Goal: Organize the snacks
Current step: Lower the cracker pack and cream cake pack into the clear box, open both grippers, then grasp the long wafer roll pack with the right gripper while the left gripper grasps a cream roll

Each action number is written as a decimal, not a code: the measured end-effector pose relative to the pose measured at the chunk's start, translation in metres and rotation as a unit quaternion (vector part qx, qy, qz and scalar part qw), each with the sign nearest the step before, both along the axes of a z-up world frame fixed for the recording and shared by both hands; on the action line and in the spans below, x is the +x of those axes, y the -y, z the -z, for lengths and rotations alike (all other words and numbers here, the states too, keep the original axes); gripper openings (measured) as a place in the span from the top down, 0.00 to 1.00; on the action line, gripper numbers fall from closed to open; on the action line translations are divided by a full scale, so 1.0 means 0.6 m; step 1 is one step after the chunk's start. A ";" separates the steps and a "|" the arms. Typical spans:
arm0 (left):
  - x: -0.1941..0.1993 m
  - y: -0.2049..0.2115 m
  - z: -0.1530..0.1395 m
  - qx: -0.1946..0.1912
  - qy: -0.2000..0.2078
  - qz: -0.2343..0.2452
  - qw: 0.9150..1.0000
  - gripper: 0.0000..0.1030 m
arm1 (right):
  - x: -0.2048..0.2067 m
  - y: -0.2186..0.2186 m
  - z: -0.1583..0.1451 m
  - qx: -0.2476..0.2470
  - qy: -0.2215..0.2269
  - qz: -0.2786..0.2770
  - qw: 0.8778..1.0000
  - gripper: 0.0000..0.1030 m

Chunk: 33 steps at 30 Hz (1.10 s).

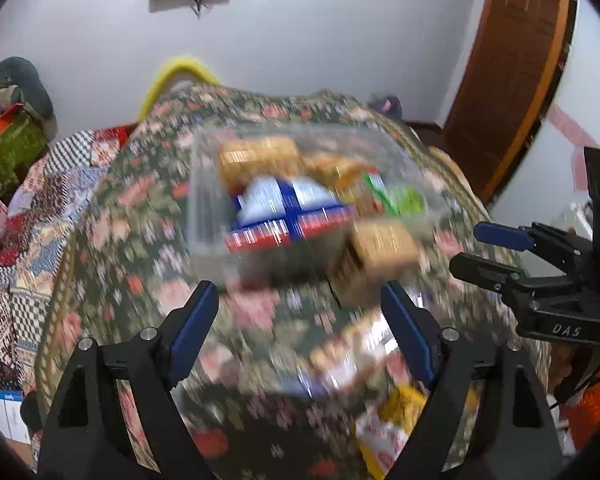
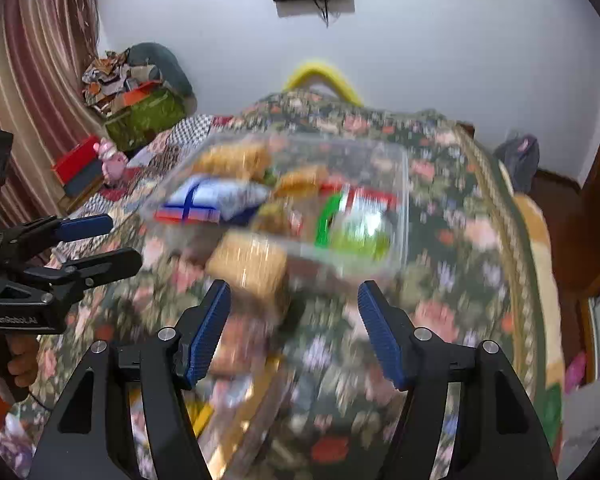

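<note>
A clear plastic container [image 1: 316, 196] sits in the middle of both views on a floral cloth [image 1: 140, 240] that covers the table, and it already holds several snacks: a blue-and-white packet [image 1: 284, 208], tan wrapped packs and a green pack [image 2: 352, 224]. One tan snack pack [image 2: 248, 264] lies on the cloth just outside the container's near wall, at the centre of the right wrist view and just above the right gripper [image 2: 294, 328]. More loose packets [image 1: 384, 428] lie in the lower right of the left wrist view, too blurred to name.

Both views are smeared by motion, so fine detail is lost. The left gripper [image 1: 300, 332] has its jaws spread wide with nothing between them; the right gripper's jaws are likewise spread and empty.

The tan pack looks light and soft, probably a crinkly film wrapper around crumbly contents, so it is likely slippery and easy to crush. A gentle pinch across its short sides near the middle seems the safest hold. The container looks thin-walled and may slide if nudged.
</note>
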<state>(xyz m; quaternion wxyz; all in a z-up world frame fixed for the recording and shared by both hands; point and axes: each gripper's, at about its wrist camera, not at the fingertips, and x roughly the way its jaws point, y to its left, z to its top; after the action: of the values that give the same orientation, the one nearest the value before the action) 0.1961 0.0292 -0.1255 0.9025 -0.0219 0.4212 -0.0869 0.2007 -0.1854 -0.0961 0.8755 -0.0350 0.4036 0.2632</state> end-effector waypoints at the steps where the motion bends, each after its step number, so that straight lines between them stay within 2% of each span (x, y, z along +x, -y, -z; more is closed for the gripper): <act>1: -0.006 0.003 0.007 0.000 -0.005 0.004 1.000 0.19 | -0.008 0.003 0.006 0.001 -0.007 -0.001 1.000 0.39; 8: -0.025 0.041 0.073 -0.007 -0.054 0.036 0.998 0.19 | -0.044 0.000 0.070 -0.001 -0.068 -0.019 0.998 0.39; 12: -0.014 0.061 0.088 0.010 -0.060 0.055 0.997 0.18 | -0.050 0.000 0.104 0.000 -0.097 -0.022 0.995 0.39; 16: 0.011 0.074 0.106 0.007 -0.072 0.072 0.995 0.15 | -0.051 0.016 0.115 0.015 -0.113 -0.019 0.993 0.39; 17: 0.019 0.079 0.112 0.006 -0.076 0.076 0.994 0.15 | -0.052 0.020 0.114 0.009 -0.108 -0.016 0.994 0.41; 19: 0.029 0.087 0.121 0.008 -0.079 0.084 0.993 0.15 | -0.056 0.027 0.114 -0.006 -0.097 -0.013 0.995 0.50; 20: 0.033 0.094 0.125 0.012 -0.076 0.089 0.993 0.15 | -0.057 0.031 0.115 -0.009 -0.097 -0.013 0.995 0.57; 23: 0.041 0.104 0.135 0.015 -0.068 0.097 0.993 0.17 | -0.056 0.043 0.120 -0.018 -0.095 -0.005 0.995 0.61; 26: 0.037 0.110 0.137 0.016 -0.055 0.103 0.993 0.25 | -0.054 0.052 0.118 -0.012 -0.091 0.002 0.996 0.65; 27: 0.034 0.112 0.136 0.017 -0.052 0.104 0.993 0.33 | -0.053 0.053 0.118 -0.011 -0.090 0.003 0.996 0.65; 29: 0.026 0.115 0.133 0.018 -0.048 0.110 0.993 0.39 | -0.054 0.052 0.118 -0.010 -0.084 0.005 0.996 0.66; 31: 0.019 0.117 0.128 0.016 -0.046 0.116 0.992 0.51 | -0.056 0.049 0.118 -0.010 -0.081 0.005 0.997 0.67; 32: 0.014 0.118 0.125 0.013 -0.045 0.119 0.992 0.54 | -0.059 0.051 0.116 -0.007 -0.079 0.005 0.997 0.67; 33: 0.010 0.119 0.121 0.011 -0.043 0.119 0.992 0.62 | -0.059 0.049 0.115 -0.007 -0.078 0.005 0.997 0.67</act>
<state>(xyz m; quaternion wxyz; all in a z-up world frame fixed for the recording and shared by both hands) 0.2020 -0.0420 -0.1981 0.8670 0.0351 0.4602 -0.1880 0.1650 -0.2149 -0.1651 0.8425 -0.0182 0.4728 0.2576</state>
